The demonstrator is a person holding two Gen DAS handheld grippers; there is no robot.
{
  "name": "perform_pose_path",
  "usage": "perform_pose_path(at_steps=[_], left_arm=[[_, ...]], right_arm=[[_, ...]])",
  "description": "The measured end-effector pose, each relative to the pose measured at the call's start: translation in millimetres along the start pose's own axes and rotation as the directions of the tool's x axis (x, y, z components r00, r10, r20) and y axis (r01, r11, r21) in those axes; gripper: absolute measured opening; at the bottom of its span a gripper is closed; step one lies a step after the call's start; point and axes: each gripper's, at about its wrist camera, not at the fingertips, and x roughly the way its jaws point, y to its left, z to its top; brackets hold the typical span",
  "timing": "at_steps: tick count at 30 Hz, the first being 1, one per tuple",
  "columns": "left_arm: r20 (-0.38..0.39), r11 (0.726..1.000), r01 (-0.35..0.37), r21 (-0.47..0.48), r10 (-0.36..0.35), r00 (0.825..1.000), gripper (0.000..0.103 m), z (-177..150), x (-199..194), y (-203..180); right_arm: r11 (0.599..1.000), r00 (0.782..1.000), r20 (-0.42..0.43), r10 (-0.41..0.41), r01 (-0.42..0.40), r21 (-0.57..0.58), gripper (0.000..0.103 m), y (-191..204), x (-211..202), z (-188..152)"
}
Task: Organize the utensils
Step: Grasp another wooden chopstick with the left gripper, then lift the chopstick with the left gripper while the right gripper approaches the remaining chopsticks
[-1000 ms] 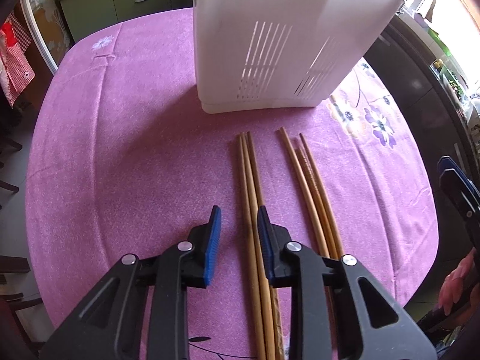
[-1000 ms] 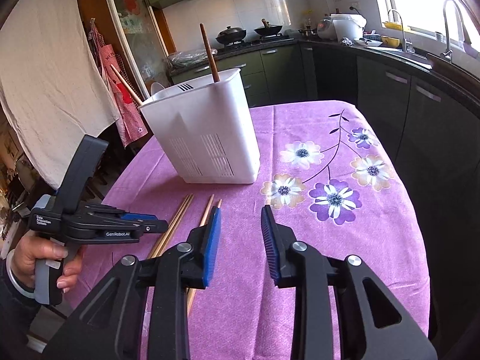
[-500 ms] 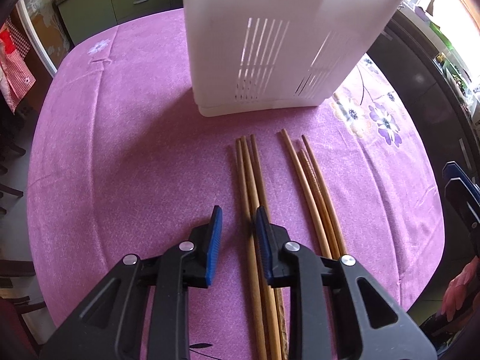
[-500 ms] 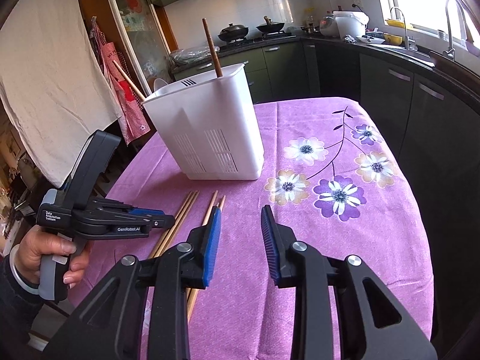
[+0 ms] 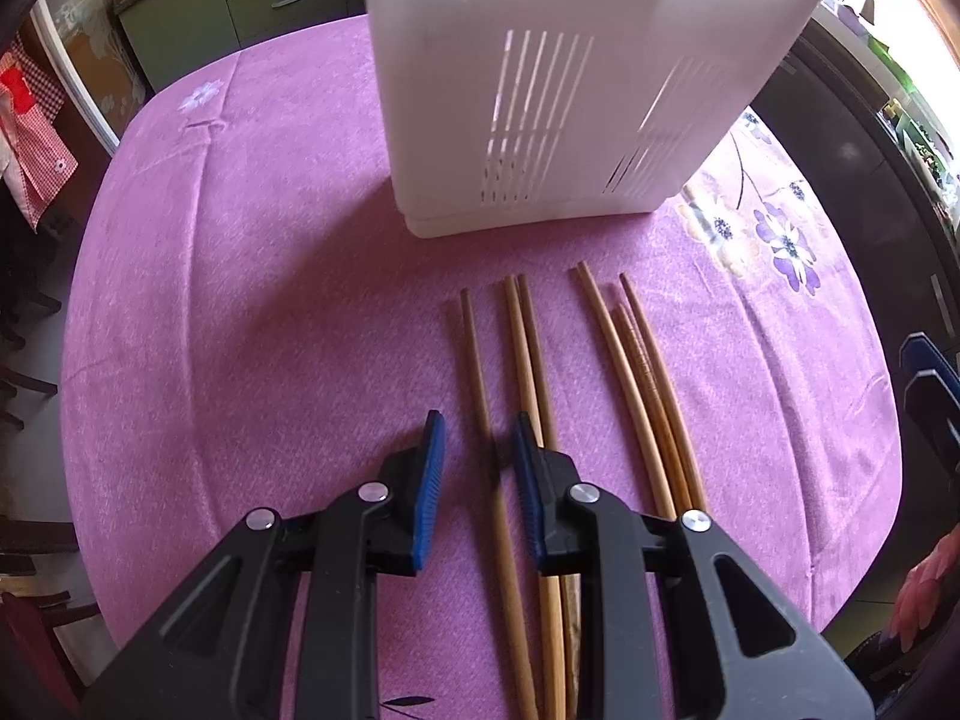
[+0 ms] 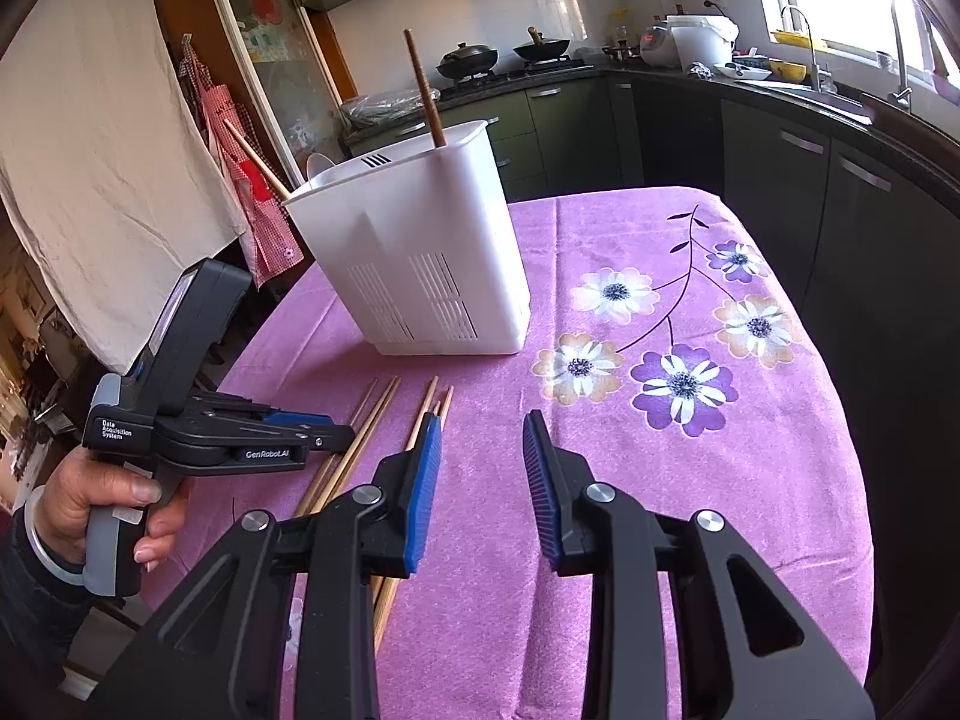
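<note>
Several wooden chopsticks lie side by side on the purple tablecloth in front of a white slotted utensil holder (image 5: 576, 78). One chopstick (image 5: 477, 354) lies apart at the left and passes between the open jaws of my left gripper (image 5: 477, 435), low over the cloth. Two more (image 5: 528, 354) lie just right of it, and a further group (image 5: 639, 360) lies farther right. In the right wrist view, the holder (image 6: 420, 252) has a dark chopstick (image 6: 423, 90) and a light one (image 6: 255, 159) standing in it. My right gripper (image 6: 483, 435) is open and empty above the cloth.
The round table's edge (image 5: 78, 324) curves close on the left, and the flowered cloth (image 6: 684, 384) spreads to the right. Kitchen cabinets and a counter with pots (image 6: 468, 57) stand behind. A white cloth (image 6: 78, 180) hangs at the left.
My left gripper has shifted so the leftmost chopstick, nudged away from its neighbours, now lies between its jaws. The right gripper has barely moved.
</note>
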Motion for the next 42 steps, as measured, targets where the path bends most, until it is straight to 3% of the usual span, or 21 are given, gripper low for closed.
perform_pose_path(at_steps=[9,12,17,25,31,37,42], left_arm=[[0.009,0.999,-0.038,0.026,0.038,0.999,0.022,13.0,7.9,-12.5],[0.012,0.998,-0.047,0.030,0.047,0.999,0.007,10.4,7.4,-11.4],[0.014,1.000,-0.018,0.001,0.018,1.000,0.005,6.8,4.7,0.0],[0.125,0.999,0.019,-0.034,-0.014,0.992,0.005,3.4,-34.7,25.3],[0.250,0.999,0.030,-0.044,-0.018,0.968,0.005,-7.3,-93.2,38.5],[0.369,0.999,0.037,-0.036,-0.022,0.929,0.005,-23.2,-149.1,40.8],[0.415,0.998,0.050,-0.024,-0.035,0.909,0.005,-38.1,-170.7,36.9]], right_arm=[[1.000,1.000,-0.011,0.003,-0.003,0.001,0.031,-0.1,3.1,-1.0],[1.000,1.000,-0.014,0.003,-0.003,0.003,0.031,-1.6,3.3,-1.9],[1.000,1.000,-0.015,0.005,-0.004,0.008,0.031,-3.3,3.5,-1.7],[1.000,1.000,-0.016,0.009,-0.009,0.003,0.031,-0.8,2.7,0.1],[1.000,1.000,-0.015,0.011,-0.011,-0.008,0.031,5.1,2.3,1.7],[1.000,1.000,-0.026,0.013,-0.013,-0.013,0.036,8.6,6.5,1.5],[1.000,0.998,-0.067,0.005,-0.006,-0.025,0.036,11.4,19.9,-1.9]])
